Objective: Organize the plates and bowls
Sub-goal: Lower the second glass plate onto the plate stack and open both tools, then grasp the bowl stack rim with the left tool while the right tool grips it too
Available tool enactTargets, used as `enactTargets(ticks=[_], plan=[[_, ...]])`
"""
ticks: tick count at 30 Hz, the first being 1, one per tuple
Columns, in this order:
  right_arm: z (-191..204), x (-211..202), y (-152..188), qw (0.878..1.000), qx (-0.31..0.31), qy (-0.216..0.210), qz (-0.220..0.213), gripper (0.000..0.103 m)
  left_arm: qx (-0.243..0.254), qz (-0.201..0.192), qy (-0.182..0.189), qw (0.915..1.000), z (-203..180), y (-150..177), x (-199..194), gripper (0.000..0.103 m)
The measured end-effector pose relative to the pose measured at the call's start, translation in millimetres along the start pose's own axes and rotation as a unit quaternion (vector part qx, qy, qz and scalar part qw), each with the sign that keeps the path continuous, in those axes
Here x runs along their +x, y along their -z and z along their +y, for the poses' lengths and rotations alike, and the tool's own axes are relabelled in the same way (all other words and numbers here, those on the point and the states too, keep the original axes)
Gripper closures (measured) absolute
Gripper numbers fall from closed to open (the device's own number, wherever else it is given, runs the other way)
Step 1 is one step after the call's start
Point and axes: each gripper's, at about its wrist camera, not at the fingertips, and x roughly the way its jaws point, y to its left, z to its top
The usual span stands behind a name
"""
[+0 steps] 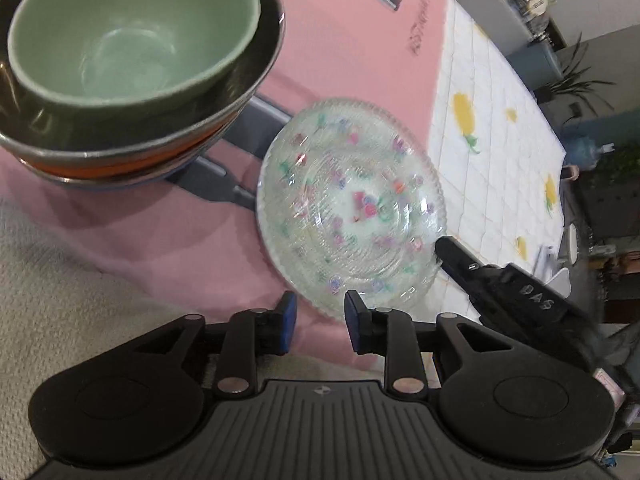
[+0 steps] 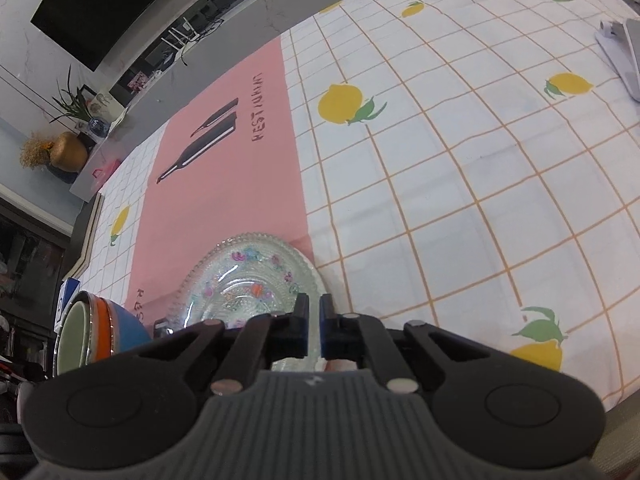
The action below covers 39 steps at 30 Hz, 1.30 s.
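A clear glass plate with small coloured flowers lies on a pink placemat. Up left of it stands a stack of bowls, a green bowl nested on top of dark, orange and blue ones. My left gripper is open, its blue pads apart just short of the plate's near rim and not pressing on it. In the right wrist view my right gripper is shut on the rim of the glass plate. The left wrist view shows the right gripper at the plate's right edge.
A white checked tablecloth with lemons covers the table right of the placemat. The bowl stack sits at the plate's left. A white object lies far right. Beige cloth lies near the left gripper.
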Motion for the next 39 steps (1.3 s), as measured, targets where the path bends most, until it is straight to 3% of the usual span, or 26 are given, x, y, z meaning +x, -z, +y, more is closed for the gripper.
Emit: enactTargets(ticks=[6,14,19,23,25,28,34,39], plan=[[0,-2,2,1.000,0.002,0.000,-0.002,0.101,0.007,0.000,0.001,1.0000,0,2,2,0.071],[2,4,-2,1.000,0.002,-0.001,0.003,0.099,0.059,-0.010,-0.035,0.9976,-16,17,-6,0.064],[-11,-2,-4,0.999,0.044,-0.007,-0.004,0.061,0.091,-0.009,-0.040,0.9950,-26,32,-20,0.063],[-12,2,-7,0.999,0.043,-0.021,0.009,0.062,0.102,-0.004,-0.006,0.9948,-34,33,-38,0.058],[-6,10,-5,0.999,0.031,-0.020,0.025,0.064,0.130,-0.012,-0.004,0.9914,-43,35,-49,0.053],[-1,14,-3,0.999,0.024,-0.005,0.026,0.081,0.158,-0.041,-0.013,0.9865,-50,36,-67,0.049],[5,16,-2,1.000,0.016,0.006,0.021,0.080,0.165,-0.097,-0.044,0.9806,-48,20,-99,0.048],[14,19,-2,1.000,-0.008,0.021,0.021,0.079,0.167,-0.157,-0.067,0.9709,-35,6,-139,0.048]])
